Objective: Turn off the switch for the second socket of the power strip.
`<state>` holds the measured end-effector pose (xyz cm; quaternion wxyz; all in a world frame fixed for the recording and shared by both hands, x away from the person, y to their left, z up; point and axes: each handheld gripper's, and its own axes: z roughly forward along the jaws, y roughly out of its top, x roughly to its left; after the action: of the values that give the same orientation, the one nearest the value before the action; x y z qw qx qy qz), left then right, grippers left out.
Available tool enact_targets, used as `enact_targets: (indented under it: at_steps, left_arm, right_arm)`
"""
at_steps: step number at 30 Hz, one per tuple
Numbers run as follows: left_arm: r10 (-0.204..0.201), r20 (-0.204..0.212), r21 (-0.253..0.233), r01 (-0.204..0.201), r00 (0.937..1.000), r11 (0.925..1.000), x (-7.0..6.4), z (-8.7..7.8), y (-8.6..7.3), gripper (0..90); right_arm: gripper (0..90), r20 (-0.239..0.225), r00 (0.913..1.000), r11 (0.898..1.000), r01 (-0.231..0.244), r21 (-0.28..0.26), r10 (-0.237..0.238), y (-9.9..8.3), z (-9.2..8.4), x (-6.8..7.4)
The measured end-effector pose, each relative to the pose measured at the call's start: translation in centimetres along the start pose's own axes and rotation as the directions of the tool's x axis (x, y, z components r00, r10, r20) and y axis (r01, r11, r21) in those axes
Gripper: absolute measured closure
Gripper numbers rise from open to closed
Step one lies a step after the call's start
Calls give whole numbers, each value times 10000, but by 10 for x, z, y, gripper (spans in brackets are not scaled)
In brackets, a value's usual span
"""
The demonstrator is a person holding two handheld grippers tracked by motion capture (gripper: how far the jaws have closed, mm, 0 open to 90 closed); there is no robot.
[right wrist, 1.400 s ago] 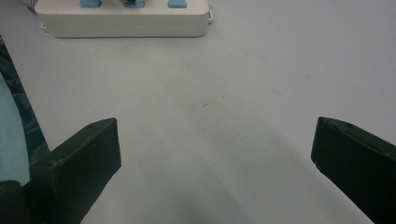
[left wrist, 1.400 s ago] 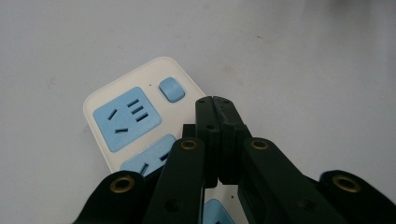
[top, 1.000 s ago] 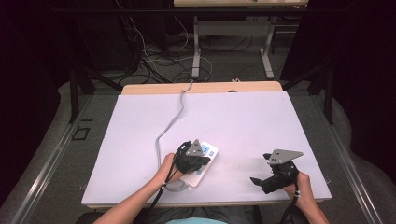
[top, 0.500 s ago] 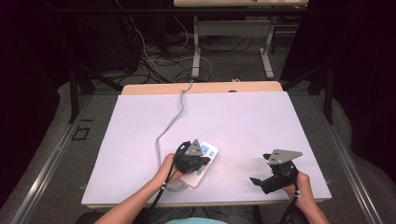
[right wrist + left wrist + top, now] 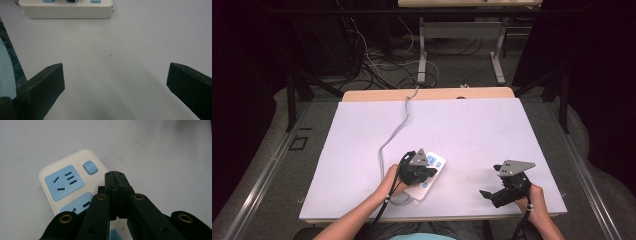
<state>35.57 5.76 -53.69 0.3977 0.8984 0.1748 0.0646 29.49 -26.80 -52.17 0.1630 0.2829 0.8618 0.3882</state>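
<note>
A white power strip [image 5: 432, 172] with light blue sockets lies near the table's front edge. Its grey cable [image 5: 398, 131] runs off toward the back. My left gripper [image 5: 426, 171] hovers over the strip, jaws shut together with nothing between them. In the left gripper view the closed tips [image 5: 115, 178] point just beside the strip's blue switch [image 5: 90, 167], above the sockets of the power strip [image 5: 65, 182]. My right gripper [image 5: 488, 194] rests low at the front right, jaws wide open and empty. In the right gripper view the right gripper [image 5: 113, 75] faces the side of the power strip [image 5: 66, 10] across bare table.
The white table top [image 5: 462, 130] has free room at the back and on the right. A wooden board edge [image 5: 427, 94] lies behind it. Table legs and loose cables [image 5: 377, 55] stand on the floor beyond.
</note>
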Motion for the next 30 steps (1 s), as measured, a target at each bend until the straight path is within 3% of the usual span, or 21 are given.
enact_targets:
  at_steps: [1, 30]
  left_arm:
    - [-9, 2, 6, 9, 10000, 10000, 0, 0, 0, 900]
    - [-222, -76, 11, 222, 9997, 9998, -1, 1, -1, 900]
  right_arm:
    - [8, -126, 9998, 9999, 156, 57, -156, 0, 0, -1]
    - [8, -61, 10000, 10000, 61, 79, -61, 0, 1, -1]
